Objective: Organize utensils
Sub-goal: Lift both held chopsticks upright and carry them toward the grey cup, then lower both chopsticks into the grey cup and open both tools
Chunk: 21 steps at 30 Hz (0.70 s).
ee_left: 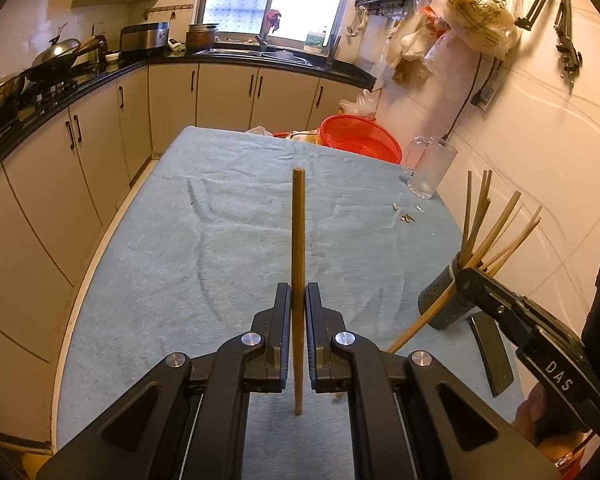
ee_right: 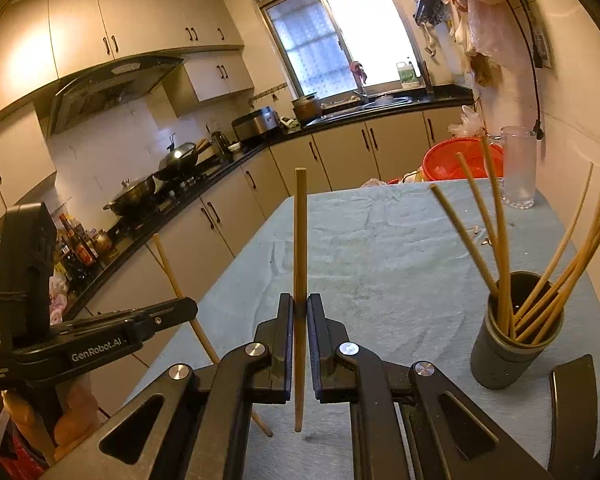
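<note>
My left gripper is shut on a wooden chopstick that stands upright above the blue cloth. My right gripper is shut on another wooden chopstick, also upright. A dark grey cup holder with several chopsticks fanned out of it stands on the cloth to the right of my right gripper. In the left wrist view the holder is at the right, with the right gripper just beside it. The left gripper shows at the left of the right wrist view, holding its chopstick.
The table is covered by a light blue cloth. A clear glass jug and a red basket stand at its far right end. A flat black piece lies near the holder. Kitchen counters with woks run along the left.
</note>
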Each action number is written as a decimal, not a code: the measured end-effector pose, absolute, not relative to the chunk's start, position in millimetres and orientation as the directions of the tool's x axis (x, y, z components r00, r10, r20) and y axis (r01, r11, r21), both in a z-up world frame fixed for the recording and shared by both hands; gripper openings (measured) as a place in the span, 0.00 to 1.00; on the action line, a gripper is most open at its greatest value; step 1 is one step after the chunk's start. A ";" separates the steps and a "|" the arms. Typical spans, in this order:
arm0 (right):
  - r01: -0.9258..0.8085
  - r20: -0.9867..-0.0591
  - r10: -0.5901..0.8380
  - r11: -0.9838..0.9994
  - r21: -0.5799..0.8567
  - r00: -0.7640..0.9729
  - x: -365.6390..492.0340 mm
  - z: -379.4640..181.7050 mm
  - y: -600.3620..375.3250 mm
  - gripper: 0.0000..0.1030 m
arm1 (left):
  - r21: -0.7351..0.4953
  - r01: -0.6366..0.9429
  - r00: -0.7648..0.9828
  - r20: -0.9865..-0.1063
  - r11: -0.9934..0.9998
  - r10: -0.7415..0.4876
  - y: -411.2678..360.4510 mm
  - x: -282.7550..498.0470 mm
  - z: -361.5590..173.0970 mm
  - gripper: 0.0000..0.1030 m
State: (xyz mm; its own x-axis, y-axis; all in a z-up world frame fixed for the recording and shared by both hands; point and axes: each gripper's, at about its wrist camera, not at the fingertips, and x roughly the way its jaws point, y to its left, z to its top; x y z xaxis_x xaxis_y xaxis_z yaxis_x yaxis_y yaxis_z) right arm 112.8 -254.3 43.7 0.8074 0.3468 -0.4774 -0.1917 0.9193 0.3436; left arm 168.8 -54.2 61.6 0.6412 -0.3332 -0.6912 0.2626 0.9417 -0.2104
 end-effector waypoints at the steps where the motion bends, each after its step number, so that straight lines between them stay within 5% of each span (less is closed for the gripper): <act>1: -0.190 -0.473 0.346 0.919 0.346 0.810 111.3 45.1 -257.0 0.08 | -0.208 0.266 0.641 -0.691 0.941 -0.333 -55.4 168.7 62.3 0.06; 21: -0.120 -0.376 0.279 0.911 0.394 0.884 70.6 71.8 -314.8 0.08 | -0.159 0.348 0.646 -0.674 0.924 -0.360 -102.4 157.7 85.5 0.06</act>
